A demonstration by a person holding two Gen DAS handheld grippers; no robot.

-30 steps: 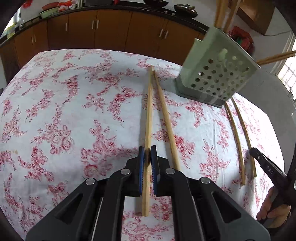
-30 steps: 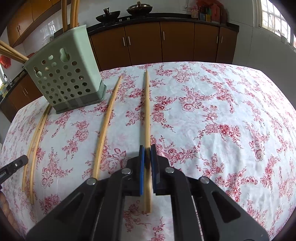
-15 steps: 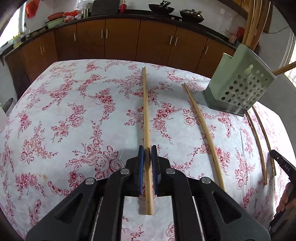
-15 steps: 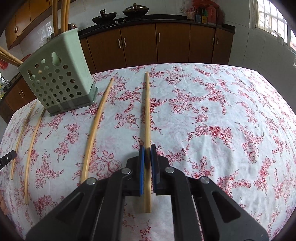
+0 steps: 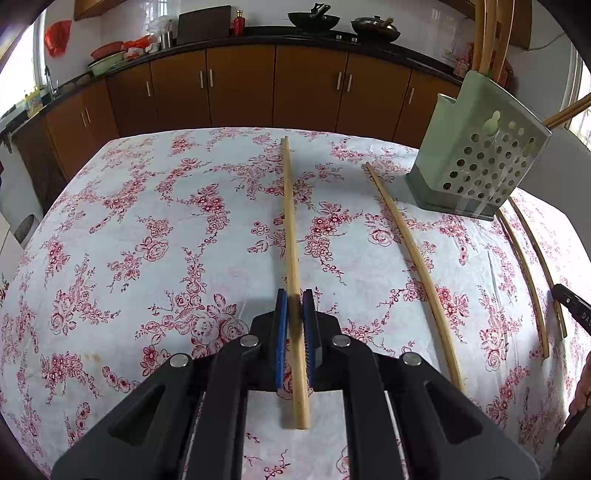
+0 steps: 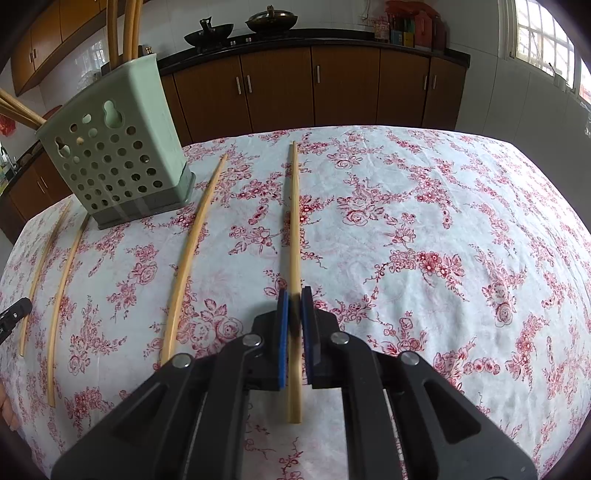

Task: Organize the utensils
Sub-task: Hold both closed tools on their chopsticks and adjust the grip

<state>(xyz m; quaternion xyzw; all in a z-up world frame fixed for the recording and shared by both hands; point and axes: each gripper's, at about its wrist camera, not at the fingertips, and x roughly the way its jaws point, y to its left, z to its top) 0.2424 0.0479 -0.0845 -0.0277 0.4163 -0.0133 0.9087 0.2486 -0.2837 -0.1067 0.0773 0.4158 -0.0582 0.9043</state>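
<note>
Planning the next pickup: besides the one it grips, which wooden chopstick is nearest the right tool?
The pale wooden chopstick immediately left of the right tool, its far tip beside the green perforated holder; the other two lie farther left.

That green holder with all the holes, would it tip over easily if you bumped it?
Possibly. The green holder looks like thin plastic, so probably light. The long chopsticks in it rise well above its rim, which likely makes it top-heavy. Its darker base sits flat on the tablecloth, which should steady it somewhat.
</note>
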